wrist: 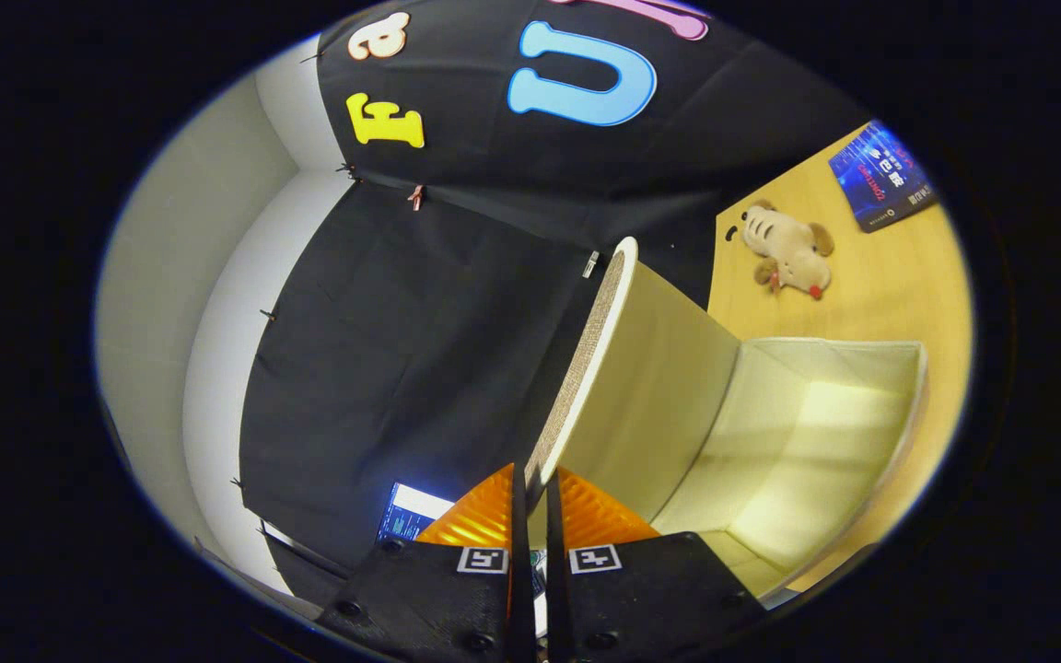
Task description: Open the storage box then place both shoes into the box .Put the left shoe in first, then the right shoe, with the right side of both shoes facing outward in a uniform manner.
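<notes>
My gripper [530, 479] is shut on the edge of the storage box's lid [641, 387], a cream panel with a woven outer face. The lid is swung up and stands away from the box. Right of the lid, the storage box [917, 368] lies open, with its pale cream inside bare. My orange fingers [480, 520] pinch the lid's rim from both sides. The view is rolled to one side, so the table stands at the right.
A plush toy dog [788, 258] lies on the wooden table [899, 285] beyond the box. A blue book [882, 177] lies farther off near the table's edge. A lit screen [411, 511] glows low beside my left finger.
</notes>
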### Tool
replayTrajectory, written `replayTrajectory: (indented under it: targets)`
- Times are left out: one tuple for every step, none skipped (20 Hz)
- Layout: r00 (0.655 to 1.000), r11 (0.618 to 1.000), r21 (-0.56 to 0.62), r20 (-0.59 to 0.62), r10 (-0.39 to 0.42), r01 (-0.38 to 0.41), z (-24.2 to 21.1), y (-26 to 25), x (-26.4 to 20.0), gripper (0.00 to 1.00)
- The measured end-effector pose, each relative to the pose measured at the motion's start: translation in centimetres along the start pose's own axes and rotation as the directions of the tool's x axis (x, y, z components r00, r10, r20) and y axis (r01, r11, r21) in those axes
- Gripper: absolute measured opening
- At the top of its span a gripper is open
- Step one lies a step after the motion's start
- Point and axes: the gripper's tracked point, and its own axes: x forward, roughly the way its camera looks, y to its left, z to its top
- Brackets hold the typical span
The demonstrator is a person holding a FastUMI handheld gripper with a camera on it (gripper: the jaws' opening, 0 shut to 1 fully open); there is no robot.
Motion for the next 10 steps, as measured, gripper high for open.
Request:
replayTrajectory:
  targets:
    - [1.0, 1.0, -0.007, -0.005, -0.009, 0.009, -0.3, 0.3, 1.3, 0.09]
    - [1.0, 1.0, -0.011, -0.007, -0.02, 0.02, -0.5, 0.4, 2.5, 0.09]
    - [0.999, 0.999, -0.014, -0.015, -0.031, 0.031, -1.0, 0.3, 3.5, 0.09]
    - [0.999, 0.999, -0.021, -0.023, -0.037, 0.036, -1.6, 0.5, 4.6, 0.09]
    - [0.998, 0.998, -0.038, -0.028, -0.051, 0.05, -2.2, 0.2, 5.4, 0.13]
    - [0.996, 0.995, -0.065, -0.043, -0.079, 0.076, -2.6, -0.3, 5.8, 0.14]
    - [0.993, 0.99, -0.097, -0.055, -0.103, 0.097, -3.0, -0.9, 6.2, 0.32]
    - [0.991, 0.987, -0.118, -0.061, -0.119, 0.111, -3.6, -1.2, 6.5, 0.49]
    - [0.99, 0.983, -0.133, -0.06, -0.131, 0.123, -3.7, -1.5, 6.6, 0.67]
    - [0.988, 0.98, -0.148, -0.054, -0.143, 0.134, -3.8, -1.8, 6.7, 0.74]
